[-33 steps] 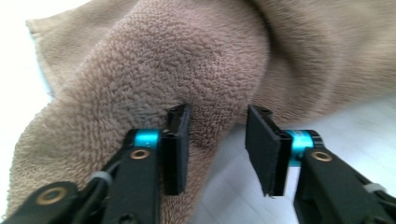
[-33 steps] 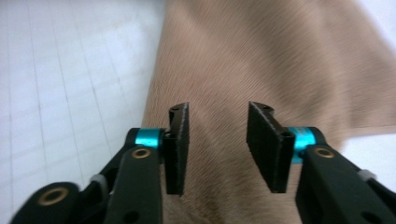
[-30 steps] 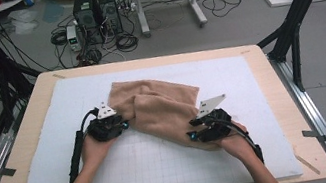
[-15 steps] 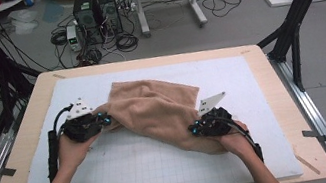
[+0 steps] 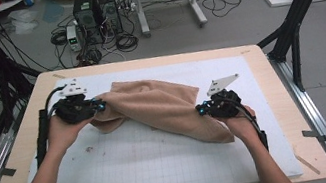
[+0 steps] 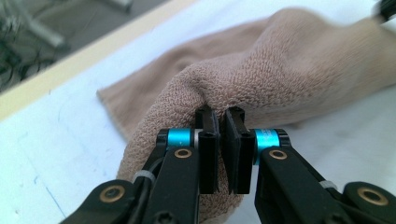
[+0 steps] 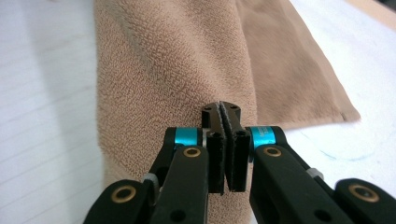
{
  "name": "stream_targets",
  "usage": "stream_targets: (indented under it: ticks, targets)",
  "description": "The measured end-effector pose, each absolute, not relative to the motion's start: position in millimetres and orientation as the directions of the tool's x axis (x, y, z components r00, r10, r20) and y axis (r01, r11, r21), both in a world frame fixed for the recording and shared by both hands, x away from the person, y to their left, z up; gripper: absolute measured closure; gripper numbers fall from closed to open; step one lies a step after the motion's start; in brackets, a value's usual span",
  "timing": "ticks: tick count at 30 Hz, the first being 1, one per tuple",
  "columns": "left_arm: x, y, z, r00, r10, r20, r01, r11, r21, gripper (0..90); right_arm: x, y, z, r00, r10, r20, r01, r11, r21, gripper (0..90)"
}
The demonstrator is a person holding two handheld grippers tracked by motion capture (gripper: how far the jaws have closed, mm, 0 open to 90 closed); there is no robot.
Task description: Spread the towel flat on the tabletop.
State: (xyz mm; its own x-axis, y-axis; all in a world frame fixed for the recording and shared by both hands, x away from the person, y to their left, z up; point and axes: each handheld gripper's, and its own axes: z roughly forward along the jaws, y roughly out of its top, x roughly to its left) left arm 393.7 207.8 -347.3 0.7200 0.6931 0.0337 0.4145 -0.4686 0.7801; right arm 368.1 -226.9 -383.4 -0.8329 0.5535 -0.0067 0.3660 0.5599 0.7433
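Cables and computer towers clutter the floor beyond the desk (image 5: 257, 62), where a tan towel (image 5: 164, 109) lies bunched across the white mat (image 5: 139, 167). At its left end the left tongs (image 5: 98, 105) pinch a fold; at its near right end the right tongs (image 5: 200, 109) are pressed onto its edge. Both grips look secured; spreading the towel flat and folding it appear left.

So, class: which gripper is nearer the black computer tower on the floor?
Left. The left gripper is toward the table's far-left corner near the tower; the right gripper sits farther right.
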Motion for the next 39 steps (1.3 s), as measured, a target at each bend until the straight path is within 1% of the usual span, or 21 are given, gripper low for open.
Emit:
stream_targets:
  ticks: [2,4,6,7,10,13,17,21,23,25,26,28,31,34,35,36,37,39]
  targets:
    - [406.7,202.3,-362.5,0.699,0.715,0.019,0.446,-0.456,0.77,83.6,376.7,-223.8,-391.9,-0.83,0.558,0.015,0.391,0.563,0.728,89.0]
    - [421.6,197.9,-380.9,0.664,0.747,-0.024,0.498,-0.419,0.759,82.7,384.3,-221.8,-401.0,-0.823,0.568,0.029,0.417,0.569,0.709,89.0]
    - [431.2,195.6,-393.6,0.645,0.762,-0.051,0.545,-0.413,0.729,80.0,391.0,-223.0,-408.7,-0.811,0.582,0.055,0.449,0.56,0.697,89.0]
    - [433.2,195.7,-396.2,0.64,0.767,-0.052,0.554,-0.413,0.722,77.8,393.5,-223.9,-411.1,-0.81,0.584,0.058,0.451,0.557,0.697,88.9]
    - [430.5,200.9,-390.3,0.641,0.766,-0.046,0.54,-0.407,0.737,66.0,392.8,-225.3,-409.4,-0.809,0.584,0.068,0.452,0.544,0.707,88.4]
    - [421.1,209.5,-375.7,0.649,0.759,-0.047,0.508,-0.386,0.77,55.8,387.5,-228.8,-402.4,-0.813,0.578,0.074,0.437,0.52,0.734,84.0]
    - [402.5,220.3,-355.7,0.664,0.745,-0.061,0.46,-0.343,0.819,51.7,377.4,-233.5,-393.4,-0.817,0.571,0.074,0.424,0.509,0.749,77.4]
    - [379.9,217.0,-353.8,0.702,0.71,-0.061,0.414,-0.337,0.845,52.2,363.1,-233.9,-387.4,-0.832,0.553,0.052,0.398,0.529,0.75,71.6]
    - [372.6,208.3,-362.4,0.725,0.686,-0.057,0.417,-0.372,0.83,53.2,356.8,-233.9,-386.8,-0.844,0.535,0.042,0.38,0.54,0.751,69.9]
    - [368.3,198.7,-375.0,0.74,0.669,-0.069,0.421,-0.38,0.824,53.1,351.1,-233.2,-389.1,-0.849,0.526,0.048,0.378,0.542,0.751,67.7]
    - [367.8,193.8,-381.8,0.743,0.666,-0.072,0.426,-0.387,0.818,53.1,348.6,-232.6,-391.4,-0.853,0.519,0.049,0.377,0.548,0.746,66.7]
    - [369.6,182.6,-396.0,0.745,0.658,-0.108,0.453,-0.381,0.806,52.0,345.8,-231.1,-398.3,-0.859,0.511,0.039,0.372,0.569,0.734,65.0]
    - [373.9,163.8,-413.7,0.744,0.655,-0.132,0.473,-0.378,0.796,50.0,344.6,-230.0,-409.8,-0.858,0.51,0.062,0.388,0.564,0.729,62.7]
    - [378.8,147.3,-424.2,0.74,0.661,-0.121,0.474,-0.386,0.791,49.5,348.7,-228.6,-420.3,-0.853,0.516,0.079,0.413,0.575,0.707,61.0]
    - [380.0,142.5,-426.9,0.736,0.669,-0.1,0.465,-0.394,0.792,49.7,349.8,-227.5,-422.4,-0.85,0.52,0.083,0.422,0.58,0.697,61.1]
    - [381.4,139.1,-429.0,0.732,0.677,-0.078,0.458,-0.403,0.793,51.0,351.3,-226.5,-423.8,-0.851,0.519,0.08,0.421,0.584,0.694,61.2]
    - [382.5,136.7,-430.7,0.72,0.69,-0.075,0.46,-0.393,0.796,53.3,352.4,-225.4,-424.8,-0.852,0.518,0.079,0.421,0.586,0.692,61.7]
    - [384.2,133.7,-432.9,0.71,0.702,-0.052,0.449,-0.395,0.802,61.0,354.1,-223.1,-427.4,-0.853,0.516,0.071,0.419,0.598,0.684,64.3]
